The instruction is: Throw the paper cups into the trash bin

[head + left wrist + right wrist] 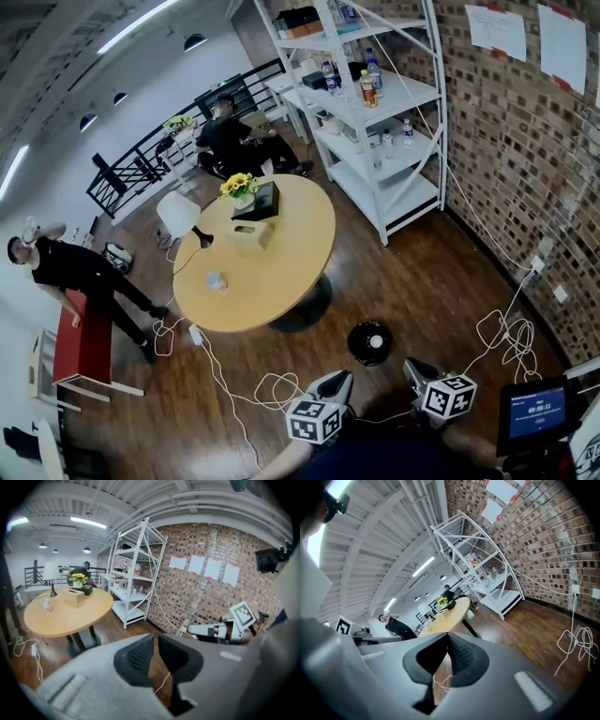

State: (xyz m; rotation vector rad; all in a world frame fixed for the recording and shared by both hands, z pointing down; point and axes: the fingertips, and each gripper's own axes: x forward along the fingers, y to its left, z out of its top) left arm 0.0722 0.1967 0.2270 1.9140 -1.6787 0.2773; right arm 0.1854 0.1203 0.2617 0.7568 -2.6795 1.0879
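Left gripper view, left tongs point(155, 641): jaws a narrow slit apart, only floor showing through, so I carry nothing.
Right gripper view, right tongs point(446, 638): pad tips pressed together, nothing pinched.
Paper cup point(217, 280): I take the small pale thing upright near the round table's point(281, 267) near edge for it, though it is too small to be sure. It is well away from both tongs.
Trash bin point(369, 342): black, on the floor just beside the table base, between me and the cup.
Stage: I judge the pickup not yet begun.
Risk, reach: white cables point(272, 386) loop across the floor on my way and could snag.
Risk, grip: a thin cup may tip if a jaw nudges it, or crumple if I squeeze hard.
Risk, drop: the bin mouth looks small, so a high release could miss.
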